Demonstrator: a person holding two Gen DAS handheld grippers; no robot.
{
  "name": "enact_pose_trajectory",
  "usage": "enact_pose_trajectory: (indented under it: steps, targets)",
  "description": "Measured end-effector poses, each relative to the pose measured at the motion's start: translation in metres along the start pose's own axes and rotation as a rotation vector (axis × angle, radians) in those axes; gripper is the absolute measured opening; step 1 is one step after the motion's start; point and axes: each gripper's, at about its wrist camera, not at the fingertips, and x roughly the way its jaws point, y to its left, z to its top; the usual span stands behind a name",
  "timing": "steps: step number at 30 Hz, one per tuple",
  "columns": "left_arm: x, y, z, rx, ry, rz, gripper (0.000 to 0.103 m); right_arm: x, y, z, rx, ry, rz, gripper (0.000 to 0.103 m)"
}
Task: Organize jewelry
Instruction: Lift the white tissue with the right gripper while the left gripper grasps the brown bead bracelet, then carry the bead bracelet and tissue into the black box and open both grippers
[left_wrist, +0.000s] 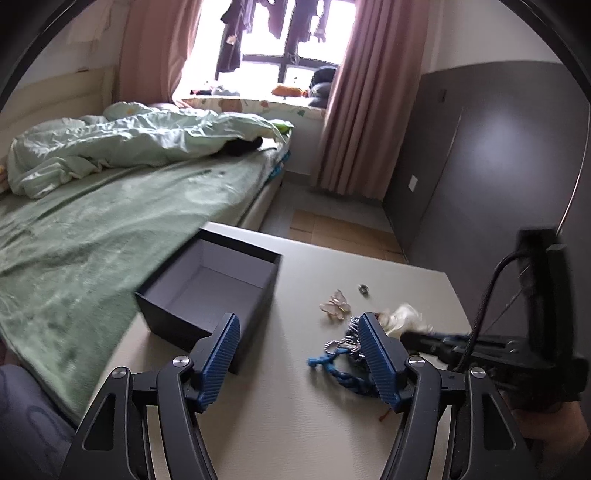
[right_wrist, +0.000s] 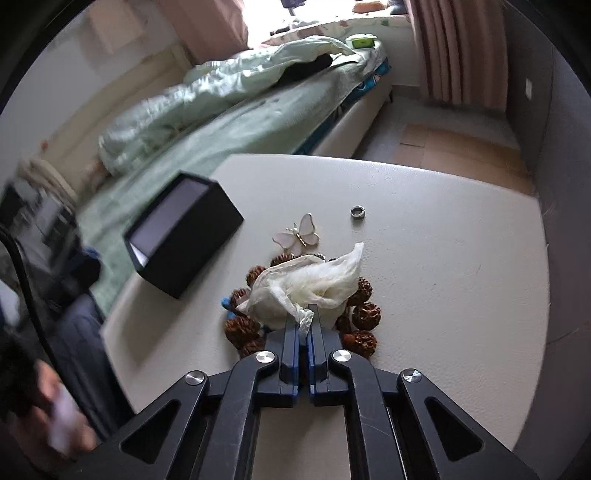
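An open dark box (left_wrist: 218, 291) (right_wrist: 184, 232) stands empty on the pale table (left_wrist: 295, 424), near the bed side. My left gripper (left_wrist: 299, 323) is open and empty, just right of the box. A butterfly brooch (left_wrist: 337, 303) (right_wrist: 298, 236) and a silver ring (left_wrist: 363, 288) (right_wrist: 357, 212) lie further out. My right gripper (right_wrist: 304, 308) is shut on a crumpled white plastic bag (right_wrist: 314, 284) (left_wrist: 404, 317), lying over a brown bead bracelet (right_wrist: 364, 314). A blue braided cord (left_wrist: 343, 373) lies by my left gripper's right finger.
A bed with green covers (left_wrist: 110, 229) runs along the table's left edge. A grey wardrobe wall (left_wrist: 498, 166) stands on the right. The table's far edge drops to the floor (left_wrist: 332, 225).
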Motion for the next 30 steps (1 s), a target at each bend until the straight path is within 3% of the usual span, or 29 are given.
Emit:
enact_pose_trajectory:
  steps: [14, 23, 25, 26, 27, 30]
  targets:
    - [0.034, -0.034, -0.012, 0.014, 0.083, -0.031, 0.068, -0.061, -0.041, -0.007, 0.134, -0.179, 0.063, 0.004]
    - [0.060, -0.047, -0.020, 0.010, 0.142, -0.037, 0.068, -0.075, -0.048, -0.011, 0.153, -0.220, 0.080, 0.004]
    - [0.066, -0.046, -0.020, -0.001, 0.156, -0.042, 0.054, -0.075, -0.047, -0.010, 0.152, -0.225, 0.087, 0.004]
    - [0.069, -0.045, -0.019, -0.009, 0.170, -0.055, 0.029, -0.075, -0.047, -0.010, 0.151, -0.226, 0.089, 0.004]
    - [0.070, -0.044, -0.018, -0.017, 0.182, -0.068, 0.023, -0.076, -0.047, -0.010, 0.151, -0.228, 0.091, 0.004]
    - [0.065, -0.041, -0.012, -0.019, 0.173, -0.097, 0.020, -0.075, -0.047, -0.009, 0.152, -0.232, 0.100, 0.004]
